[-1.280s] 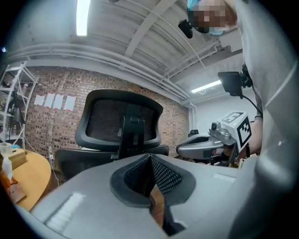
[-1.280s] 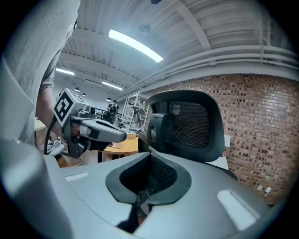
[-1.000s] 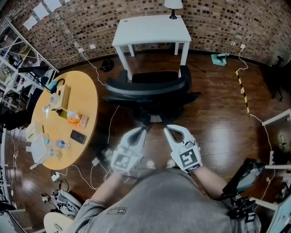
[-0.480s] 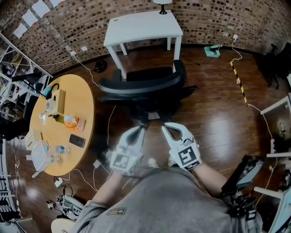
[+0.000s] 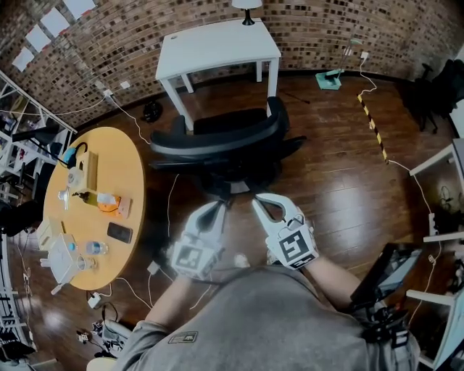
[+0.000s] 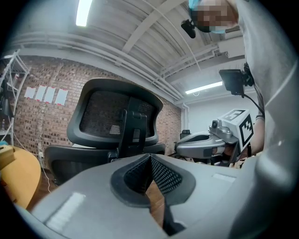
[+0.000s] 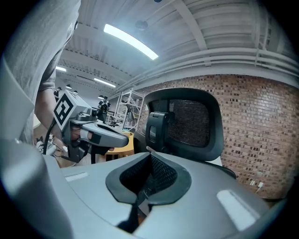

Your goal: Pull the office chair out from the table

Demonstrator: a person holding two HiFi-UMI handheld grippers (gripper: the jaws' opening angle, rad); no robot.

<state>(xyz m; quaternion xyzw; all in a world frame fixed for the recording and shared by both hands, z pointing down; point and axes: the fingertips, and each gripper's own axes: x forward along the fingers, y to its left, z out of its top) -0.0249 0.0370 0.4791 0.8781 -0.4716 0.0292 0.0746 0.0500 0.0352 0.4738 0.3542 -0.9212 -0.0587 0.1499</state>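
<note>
The black office chair (image 5: 217, 141) stands with its mesh back towards me, its seat close to the white table (image 5: 217, 45) by the brick wall. My left gripper (image 5: 217, 210) and right gripper (image 5: 259, 203) are side by side just short of the chair's back, both shut with nothing in them. The left gripper view has the chair (image 6: 114, 123) beyond the closed left gripper (image 6: 149, 157), with the right gripper (image 6: 205, 142) beside it. From the right gripper view, the chair back (image 7: 187, 123) rises past the closed right gripper (image 7: 149, 154), and the left gripper (image 7: 96, 130) is alongside.
A round wooden table (image 5: 127, 170) at the left carries a bottle, a phone and small items. Cables trail over the dark wood floor. Yellow-black tape (image 5: 371, 123) marks the floor at the right. A lamp (image 5: 248, 7) stands on the white table. A black device (image 5: 388, 272) sits at the lower right.
The whole head view has drifted a little to the left. Both grippers stay shut in the same spot short of the chair, which has not shifted from the table.
</note>
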